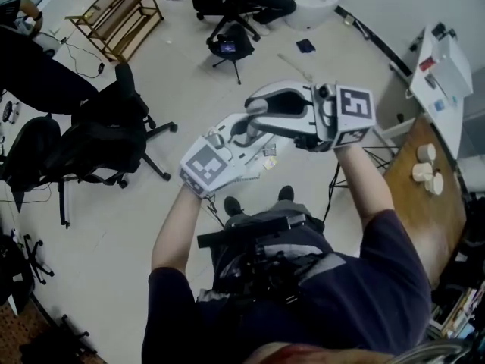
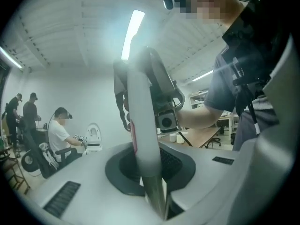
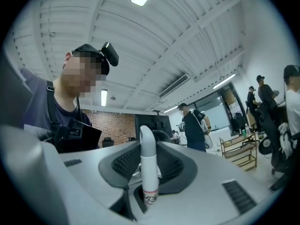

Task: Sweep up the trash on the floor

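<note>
A pale floor [image 1: 114, 226] fills the head view, which looks steeply down over the person's own arms and shoes. At the floor's left edge stand dark office chairs [image 1: 98, 139], with a wooden shelf [image 1: 114, 14] toward the top left corner.

The left gripper [image 1: 236, 133] is raised in front of the person's chest. Its own view shows the jaws drawn narrow and clamped on a white pole [image 2: 143, 125] that rises straight between them, with a duller metal length at its lower end. A seated person in a white shirt [image 2: 58, 136] shows far behind it.

Small scraps of trash [image 1: 268, 155] lie on the floor near the middle, seen just below the two grippers and ahead of the shoes. Farther up the floor lie a pale stick [image 1: 292, 65] and a dark square [image 1: 305, 45].

The right gripper [image 1: 261, 106] is raised just beside the left one, tips nearly meeting it. Its jaws stand about half apart and hold a slim white handle [image 3: 148, 163] with a curved tip, upright between the pads.

Along the floor's right edge stands a wooden table [image 1: 413, 203] carrying a few white cups [image 1: 426, 169].
</note>
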